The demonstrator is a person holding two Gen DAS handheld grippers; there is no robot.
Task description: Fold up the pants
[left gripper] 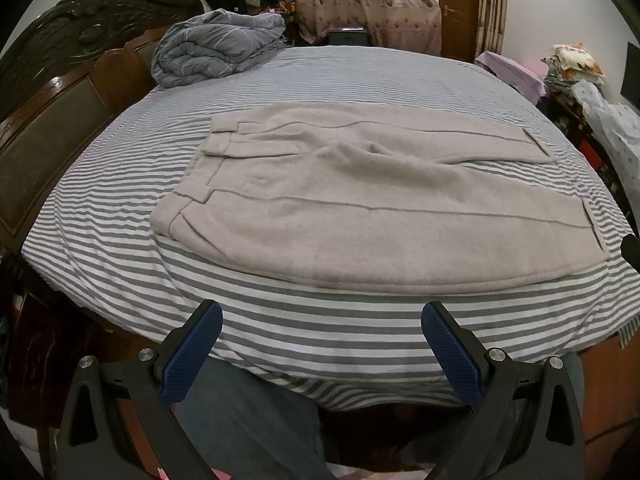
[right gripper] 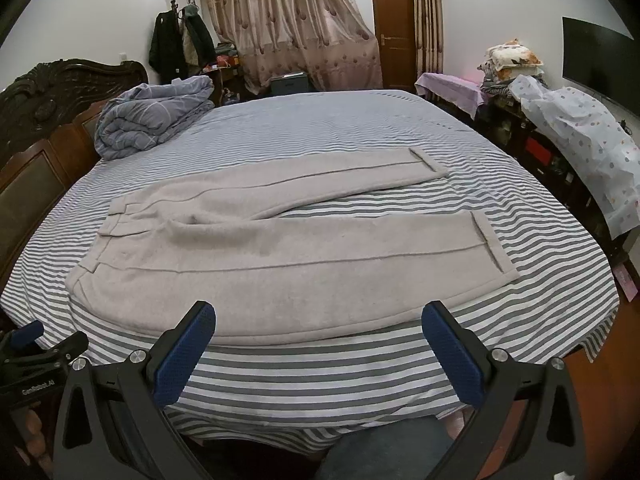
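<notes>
Light beige pants (left gripper: 360,204) lie flat and unfolded on the striped bed (left gripper: 320,340), waistband to the left, both legs spread to the right with cuffed hems. They also show in the right wrist view (right gripper: 280,256). My left gripper (left gripper: 322,312) is open and empty, held over the bed's near edge, short of the pants' near leg. My right gripper (right gripper: 320,310) is open and empty, just before the near leg's lower edge. The left gripper (right gripper: 24,340) shows at the far left of the right wrist view.
A rolled grey-blue quilt (left gripper: 216,48) lies at the bed's far left by the dark wooden headboard (left gripper: 60,92). Cluttered shelves with covered items (right gripper: 576,136) stand right of the bed. Curtains (right gripper: 288,24) and a door (right gripper: 394,28) are behind.
</notes>
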